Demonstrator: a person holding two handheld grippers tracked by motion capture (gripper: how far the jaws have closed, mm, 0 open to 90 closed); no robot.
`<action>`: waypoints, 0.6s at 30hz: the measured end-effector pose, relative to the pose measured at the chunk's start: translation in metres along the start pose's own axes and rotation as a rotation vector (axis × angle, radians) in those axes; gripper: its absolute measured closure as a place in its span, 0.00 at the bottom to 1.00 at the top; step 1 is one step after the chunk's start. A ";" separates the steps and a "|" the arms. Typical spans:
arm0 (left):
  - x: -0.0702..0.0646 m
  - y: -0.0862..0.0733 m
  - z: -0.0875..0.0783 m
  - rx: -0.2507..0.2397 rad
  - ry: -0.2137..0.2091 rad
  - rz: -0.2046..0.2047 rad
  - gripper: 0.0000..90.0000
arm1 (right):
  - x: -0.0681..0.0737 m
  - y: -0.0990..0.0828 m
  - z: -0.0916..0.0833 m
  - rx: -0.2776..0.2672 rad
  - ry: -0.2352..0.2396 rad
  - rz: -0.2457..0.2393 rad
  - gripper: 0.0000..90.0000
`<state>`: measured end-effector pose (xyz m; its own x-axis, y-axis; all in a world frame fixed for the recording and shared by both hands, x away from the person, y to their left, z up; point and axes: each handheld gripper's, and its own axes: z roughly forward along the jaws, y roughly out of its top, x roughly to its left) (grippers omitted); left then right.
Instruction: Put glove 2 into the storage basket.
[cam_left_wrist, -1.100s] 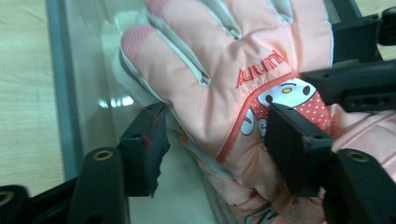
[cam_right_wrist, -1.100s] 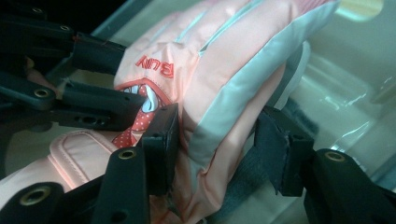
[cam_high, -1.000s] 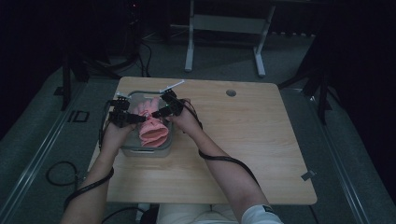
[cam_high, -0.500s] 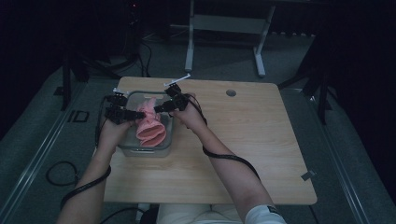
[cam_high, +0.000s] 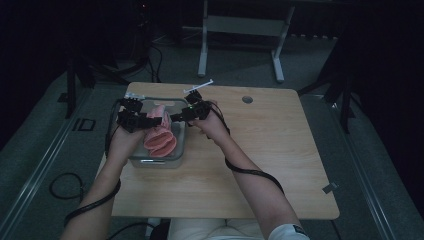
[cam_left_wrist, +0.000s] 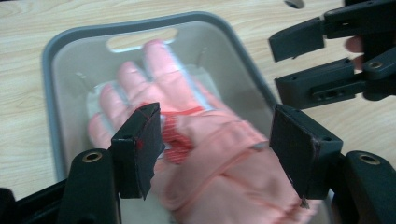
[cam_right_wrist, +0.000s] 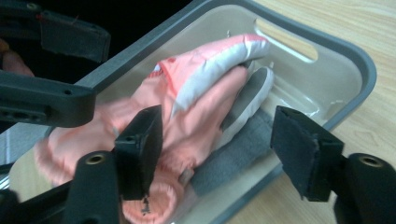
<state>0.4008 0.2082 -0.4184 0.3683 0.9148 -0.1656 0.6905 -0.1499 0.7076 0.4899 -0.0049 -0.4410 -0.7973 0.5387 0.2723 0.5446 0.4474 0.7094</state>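
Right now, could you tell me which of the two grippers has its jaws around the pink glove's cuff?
The left gripper: the pink glove lies with its cuff between those jaws, while the right gripper hangs apart, beside the bin.

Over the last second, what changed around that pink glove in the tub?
Both grippers drew apart and lifted off the pink glove: the left gripper shifted left, the right gripper toward the tub's right rim. The right gripper's jaws have just been opening, with nothing pressed between them; the left's stand open over the glove. The glove settled lower. The clear tub and wooden table stayed put.
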 end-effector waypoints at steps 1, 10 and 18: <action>-0.003 0.000 0.000 -0.005 -0.005 0.004 0.38 | -0.001 -0.002 -0.002 -0.005 0.000 0.001 0.36; -0.043 -0.002 -0.001 -0.038 -0.064 0.081 0.38 | -0.011 -0.020 -0.018 -0.017 0.005 -0.018 0.25; -0.086 -0.005 0.003 -0.033 -0.113 0.167 0.31 | -0.022 -0.037 -0.040 -0.041 -0.009 -0.034 0.20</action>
<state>0.3678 0.1295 -0.4097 0.5451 0.8300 -0.1185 0.5938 -0.2824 0.7534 0.4766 -0.0617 -0.4478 -0.8124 0.5305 0.2418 0.5061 0.4358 0.7443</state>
